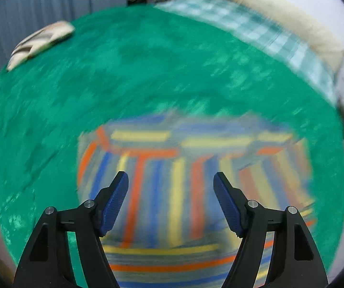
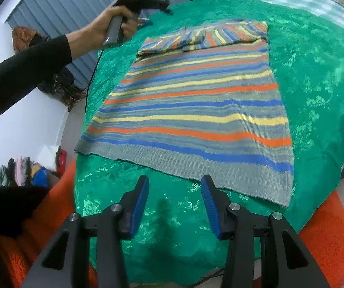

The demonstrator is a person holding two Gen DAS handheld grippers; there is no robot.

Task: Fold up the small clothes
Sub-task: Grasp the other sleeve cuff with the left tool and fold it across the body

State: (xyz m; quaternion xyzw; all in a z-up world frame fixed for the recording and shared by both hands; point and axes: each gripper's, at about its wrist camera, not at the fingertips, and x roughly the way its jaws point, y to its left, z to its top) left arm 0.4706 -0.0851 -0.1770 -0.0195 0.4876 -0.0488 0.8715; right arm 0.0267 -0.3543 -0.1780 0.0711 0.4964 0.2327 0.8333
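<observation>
1. Striped sweater (image 2: 195, 100) lies flat on the green cover (image 2: 315, 76), hem toward the camera, both sleeves already folded across the chest at the far end.
2. Left gripper (image 1: 170, 180) hangs above the folded sleeves, fingers spread wide, nothing between them. The left wrist view is blurred, so the exact height above the knit cannot be told.
3. Right gripper (image 2: 174, 184) hovers just short of the grey ribbed hem, fingers partly apart and empty.
4. Step in hand, as I judge it — take hold for the lengthwise fold, hem up to shoulders. To do it well: pinch both layers of the hem near its corners, lift low, carry straight along the stripes, and lay hem edge to shoulder edge so the sleeves stay tucked.
5. Edges — the near hem sits close to the cover's front edge, over the orange bedding (image 2: 327, 235); a downward tug could drag it off.
6. Room: bare cover to the right and beyond the collar. A folded cream garment (image 1: 40, 43) lies well apart at the far left.
</observation>
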